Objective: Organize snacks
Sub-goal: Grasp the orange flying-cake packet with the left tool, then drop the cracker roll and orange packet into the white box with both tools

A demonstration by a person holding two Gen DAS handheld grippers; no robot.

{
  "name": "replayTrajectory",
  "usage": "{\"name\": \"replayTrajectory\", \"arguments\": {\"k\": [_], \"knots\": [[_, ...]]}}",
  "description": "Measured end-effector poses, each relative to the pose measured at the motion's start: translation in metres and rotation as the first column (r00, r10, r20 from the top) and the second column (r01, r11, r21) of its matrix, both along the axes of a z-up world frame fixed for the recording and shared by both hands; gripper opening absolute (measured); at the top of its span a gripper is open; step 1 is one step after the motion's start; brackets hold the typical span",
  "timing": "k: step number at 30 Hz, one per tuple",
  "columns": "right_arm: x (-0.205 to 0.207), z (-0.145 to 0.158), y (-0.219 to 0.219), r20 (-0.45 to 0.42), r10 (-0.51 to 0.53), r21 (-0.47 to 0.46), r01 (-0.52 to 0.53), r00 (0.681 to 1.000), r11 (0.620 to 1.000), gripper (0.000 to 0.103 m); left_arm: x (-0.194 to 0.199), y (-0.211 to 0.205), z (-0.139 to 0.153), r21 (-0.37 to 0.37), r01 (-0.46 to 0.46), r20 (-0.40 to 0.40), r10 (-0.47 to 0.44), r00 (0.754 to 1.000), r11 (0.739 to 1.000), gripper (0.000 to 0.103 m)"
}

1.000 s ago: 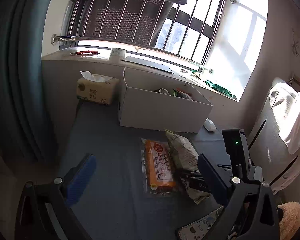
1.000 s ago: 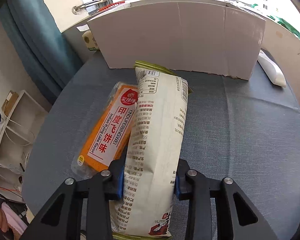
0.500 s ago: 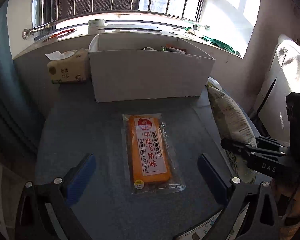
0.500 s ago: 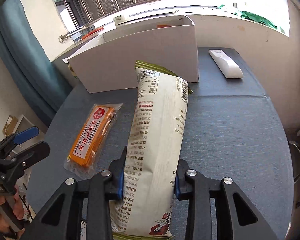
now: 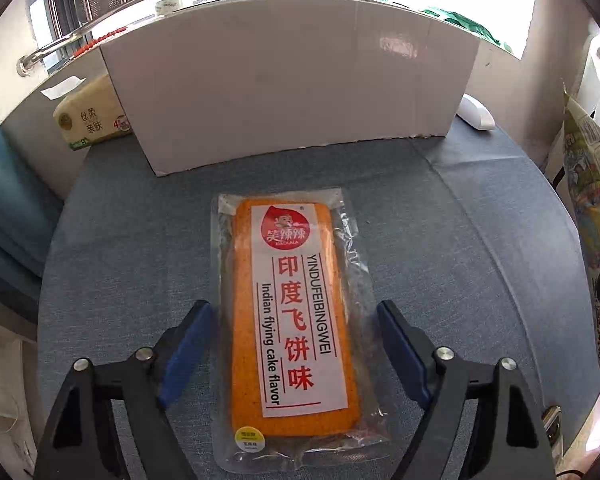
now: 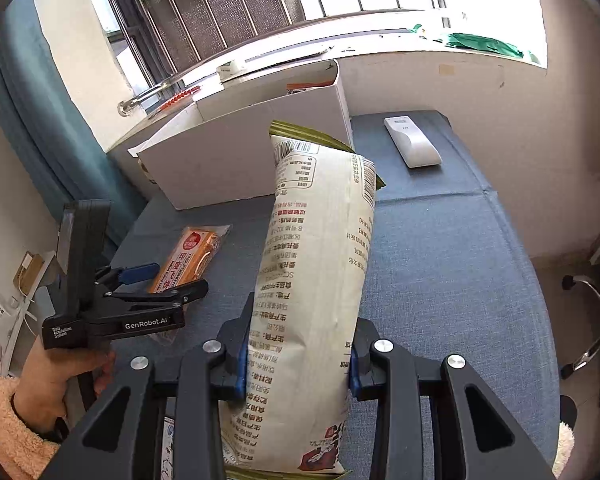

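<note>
A blue-grey fabric-covered table (image 5: 480, 240) carries a clear-wrapped orange cake packet (image 5: 292, 320), a white cardboard box (image 5: 292, 92), a yellow tissue pack (image 5: 88, 120) and a white remote (image 6: 412, 142)

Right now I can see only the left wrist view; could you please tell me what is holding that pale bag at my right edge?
Observer: The right gripper is shut on the cream snack bag, with the jaws pinching its lower part; the bag appears to be held up off the table.
Operator: Thank you. Is anything inside the white box? I see only its front wall.
Observer: The white box is open on top, and an orange-printed packet shows inside at its far right end.
Operator: And the white thing to the right of the box?
Observer: That is a white remote control, lying flat on the blue table cover, apart from the box.
</note>
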State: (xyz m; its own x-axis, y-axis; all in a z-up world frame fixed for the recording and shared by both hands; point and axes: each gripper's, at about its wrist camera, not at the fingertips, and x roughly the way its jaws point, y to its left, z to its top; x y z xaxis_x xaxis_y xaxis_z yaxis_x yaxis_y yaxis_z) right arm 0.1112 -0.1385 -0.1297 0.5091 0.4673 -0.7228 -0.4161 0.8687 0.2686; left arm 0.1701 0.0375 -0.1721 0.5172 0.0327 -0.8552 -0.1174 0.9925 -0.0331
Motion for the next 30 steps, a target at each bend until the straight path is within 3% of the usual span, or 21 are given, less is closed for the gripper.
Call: {"name": "replayTrajectory", "arguments": {"k": [2,3,6,9,16,20,25,30], "knots": [[0.000,-0.003,0.001,-0.009,0.003,0.006,-0.003,1.000,1.000,0.038,-0.009,0.008,0.005,-0.069,0.006,0.037,-0.003,0.999,0.998,0.058],[0.000,-0.005,0.001,-0.012,0.007,0.010,-0.006,1.000,1.000,0.038,-0.012,0.016,0.004,-0.118,0.007,0.041,-0.002,0.999,0.993,0.058],[0.001,-0.008,0.004,-0.017,0.018,0.010,-0.018,1.000,1.000,0.038,-0.031,0.024,0.009,-0.121,0.005,0.077,0.005,0.997,0.993,0.058],[0.001,-0.010,0.007,-0.021,0.025,0.012,-0.024,0.999,1.000,0.038,-0.047,0.032,0.023,-0.187,0.006,0.140,0.021,0.990,0.982,0.058],[0.016,0.009,0.017,0.016,0.056,0.053,-0.057,0.998,0.997,0.038,-0.063,0.052,0.099,-0.237,0.046,0.362,0.044,0.931,0.970,0.058],[0.041,0.042,0.029,0.072,0.098,0.108,-0.105,0.993,0.989,0.038,-0.040,0.067,0.142,-0.198,0.050,0.443,0.044,0.895,0.979,0.058],[0.090,0.088,0.051,0.138,0.104,0.100,-0.118,0.985,0.988,0.038,0.008,0.090,0.180,-0.233,0.035,0.497,0.088,0.863,0.972,0.058],[0.152,0.114,0.077,0.124,0.101,0.083,-0.111,0.987,0.990,0.038,0.080,0.104,0.185,-0.247,-0.006,0.441,0.118,0.890,0.969,0.058]]}}
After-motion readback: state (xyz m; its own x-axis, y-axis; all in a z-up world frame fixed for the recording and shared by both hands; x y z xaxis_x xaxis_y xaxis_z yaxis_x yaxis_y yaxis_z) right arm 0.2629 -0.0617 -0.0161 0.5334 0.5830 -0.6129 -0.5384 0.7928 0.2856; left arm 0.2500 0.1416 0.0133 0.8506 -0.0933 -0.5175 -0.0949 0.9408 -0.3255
